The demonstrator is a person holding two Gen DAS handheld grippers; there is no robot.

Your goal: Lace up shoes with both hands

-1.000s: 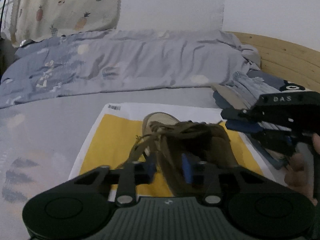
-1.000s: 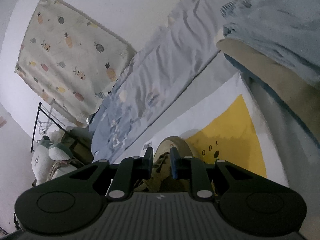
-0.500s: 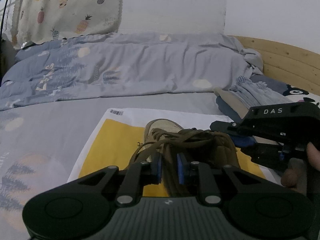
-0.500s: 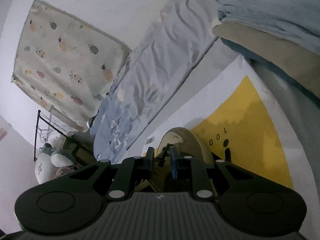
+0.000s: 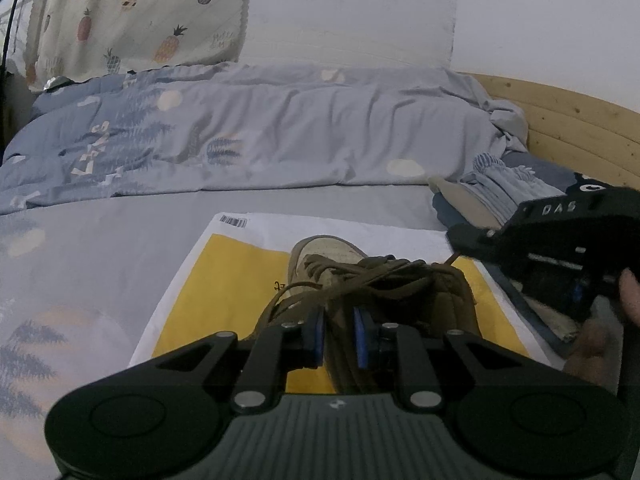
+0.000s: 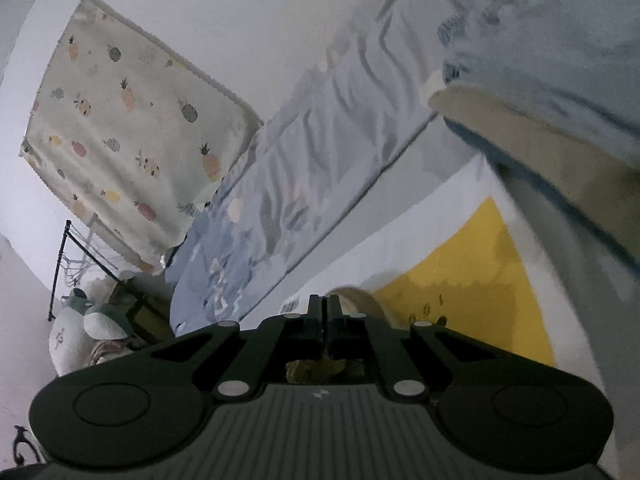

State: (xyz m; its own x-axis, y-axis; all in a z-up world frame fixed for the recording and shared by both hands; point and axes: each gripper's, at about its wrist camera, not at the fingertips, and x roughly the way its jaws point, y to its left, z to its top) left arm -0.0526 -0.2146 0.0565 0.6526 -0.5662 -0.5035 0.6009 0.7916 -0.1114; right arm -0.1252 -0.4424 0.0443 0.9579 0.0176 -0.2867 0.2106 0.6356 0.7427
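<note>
A brown suede shoe point(image 5: 400, 304) with brown laces point(image 5: 360, 276) lies on a yellow and white mat point(image 5: 224, 280) on the bed. My left gripper point(image 5: 339, 330) hovers over the shoe's near part, its blue-padded jaws a narrow gap apart with part of the shoe between them. My right gripper point(image 6: 324, 312) has its jaws together; in the left wrist view its black body point(image 5: 560, 240) is at the right of the shoe, and a lace end point(image 5: 452, 258) runs up to its tip. The shoe's toe point(image 6: 356, 300) shows just beyond the right jaws.
A crumpled blue-grey duvet point(image 5: 240, 136) lies along the back of the bed. Folded clothes point(image 5: 488, 196) are stacked at the right, by a wooden headboard point(image 5: 568, 120). A pineapple-print cloth point(image 5: 140, 16) hangs on the wall. A plush toy point(image 6: 88, 320) sits far left.
My left jaws have narrowed over the shoe since a second ago. My right jaws have closed fully, and the right gripper has drawn back to the right with the lace end.
</note>
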